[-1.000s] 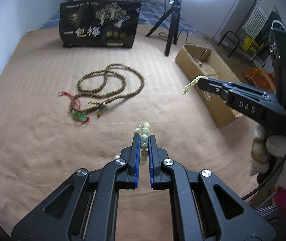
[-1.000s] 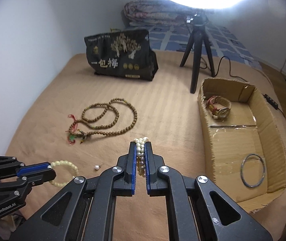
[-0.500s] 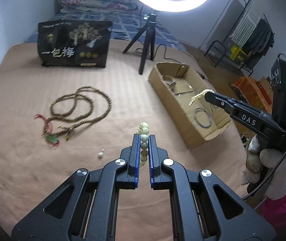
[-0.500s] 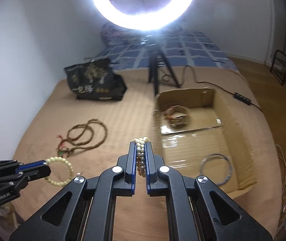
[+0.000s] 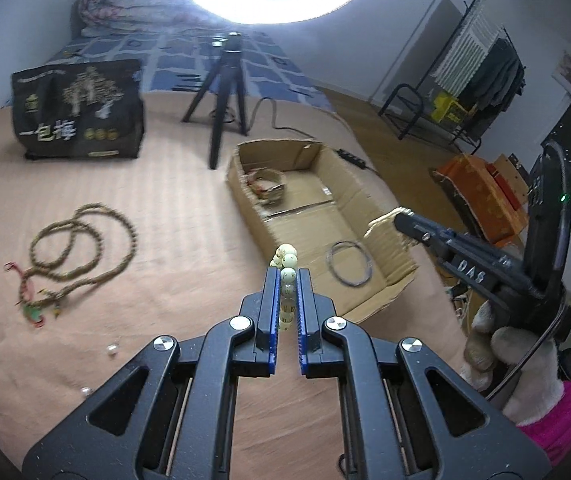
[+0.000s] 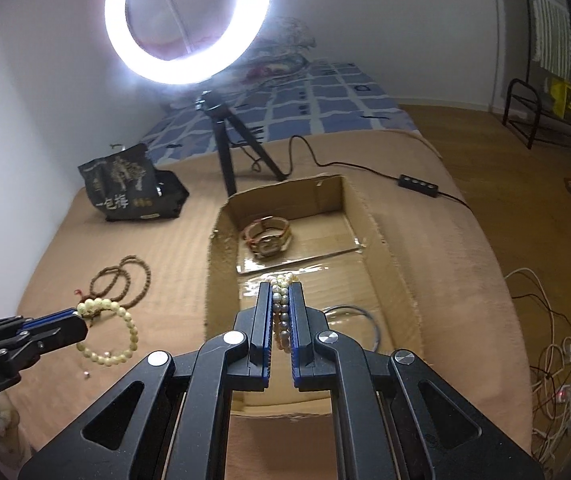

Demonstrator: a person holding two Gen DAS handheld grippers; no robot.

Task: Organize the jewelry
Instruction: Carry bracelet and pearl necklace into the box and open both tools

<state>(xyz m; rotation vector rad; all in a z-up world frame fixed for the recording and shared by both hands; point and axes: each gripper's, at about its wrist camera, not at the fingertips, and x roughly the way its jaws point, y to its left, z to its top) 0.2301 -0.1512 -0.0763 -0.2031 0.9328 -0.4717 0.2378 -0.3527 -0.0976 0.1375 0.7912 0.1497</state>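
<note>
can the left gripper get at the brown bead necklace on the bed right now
Probably not yet. The left hand-held gripper is shut on a pale bead bracelet, so its jaws are full. The necklace itself lies in the open on the blanket, nothing covering it.

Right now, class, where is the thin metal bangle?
The metal bangle lies flat on the floor of the cardboard box, at its near end; in the right wrist view it shows just right of the right tongs, apart from the watch.
</note>
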